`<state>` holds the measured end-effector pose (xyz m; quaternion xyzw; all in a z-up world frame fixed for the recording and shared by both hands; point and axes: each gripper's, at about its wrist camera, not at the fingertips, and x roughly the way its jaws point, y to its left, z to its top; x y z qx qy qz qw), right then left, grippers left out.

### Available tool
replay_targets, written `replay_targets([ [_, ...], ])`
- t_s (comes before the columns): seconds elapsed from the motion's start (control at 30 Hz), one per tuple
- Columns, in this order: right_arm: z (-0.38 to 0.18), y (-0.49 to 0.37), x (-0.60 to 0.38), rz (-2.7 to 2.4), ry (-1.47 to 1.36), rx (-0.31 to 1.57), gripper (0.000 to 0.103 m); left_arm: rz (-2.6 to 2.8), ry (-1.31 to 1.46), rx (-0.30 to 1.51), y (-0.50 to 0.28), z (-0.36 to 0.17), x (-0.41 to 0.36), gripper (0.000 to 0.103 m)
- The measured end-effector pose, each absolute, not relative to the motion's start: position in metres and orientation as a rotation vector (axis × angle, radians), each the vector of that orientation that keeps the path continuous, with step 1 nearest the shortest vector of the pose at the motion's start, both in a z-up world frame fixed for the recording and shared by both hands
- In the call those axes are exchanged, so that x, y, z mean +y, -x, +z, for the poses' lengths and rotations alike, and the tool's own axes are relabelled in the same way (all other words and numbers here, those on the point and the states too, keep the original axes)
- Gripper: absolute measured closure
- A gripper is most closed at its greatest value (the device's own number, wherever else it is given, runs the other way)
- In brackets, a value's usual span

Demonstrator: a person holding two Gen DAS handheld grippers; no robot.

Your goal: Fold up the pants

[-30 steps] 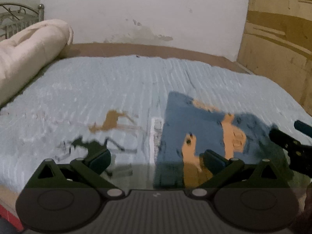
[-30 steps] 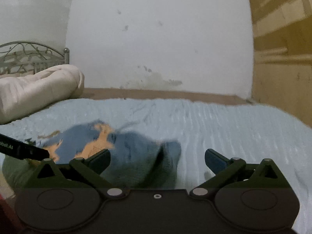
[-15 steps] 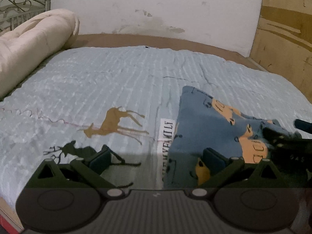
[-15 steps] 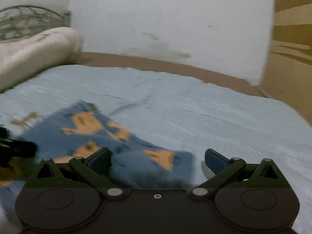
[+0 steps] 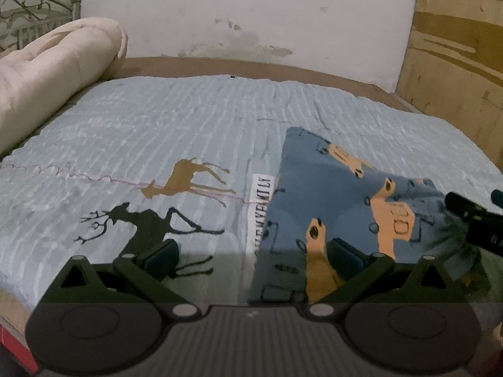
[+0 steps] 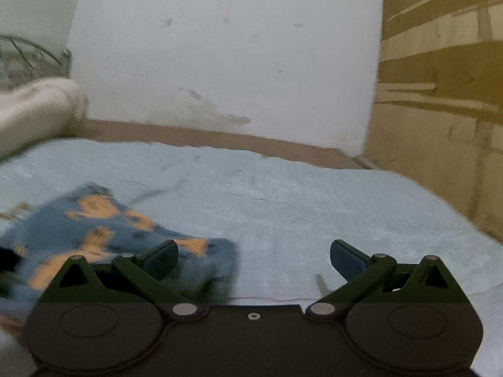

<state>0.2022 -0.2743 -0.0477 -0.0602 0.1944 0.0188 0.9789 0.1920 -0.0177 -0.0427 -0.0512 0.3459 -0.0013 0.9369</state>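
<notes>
The pants are blue with orange animal prints and lie folded into a compact stack on the light blue bedspread. My left gripper is open and empty, with its right finger over the stack's near left part. The right gripper shows at the left wrist view's right edge, beside the stack. In the right wrist view my right gripper is open and empty, and the pants lie blurred at lower left, behind its left finger.
A rolled cream blanket lies along the bed's left side in front of a metal headboard. A white wall stands behind the bed and a wooden panel on the right. The bedspread carries deer prints.
Both grippers have pulled back and risen from the pants. The stack has settled flat on the bed. The right wrist view has swung to the right, and the pants sit further left in it.
</notes>
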Motion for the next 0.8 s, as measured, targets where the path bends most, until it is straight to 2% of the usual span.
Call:
replay_targets([
  [0.13,-0.061,-0.189,-0.267,0.024,0.14,0.453,0.001,-0.012,0.083,0.711,-0.181,-0.042,-0.02,0.001],
  [0.33,-0.071,-0.154,-0.281,-0.03,0.057,0.404,0.001,-0.01,0.055,0.716,-0.168,-0.04,-0.024,0.001],
  [0.5,-0.076,-0.146,-0.287,-0.088,0.081,0.454,0.001,-0.007,0.051,0.72,-0.162,-0.038,-0.025,0.001],
  [0.8,-0.047,-0.149,-0.277,-0.07,0.085,0.33,0.001,-0.016,0.062,0.714,-0.16,-0.04,-0.024,0.001],
])
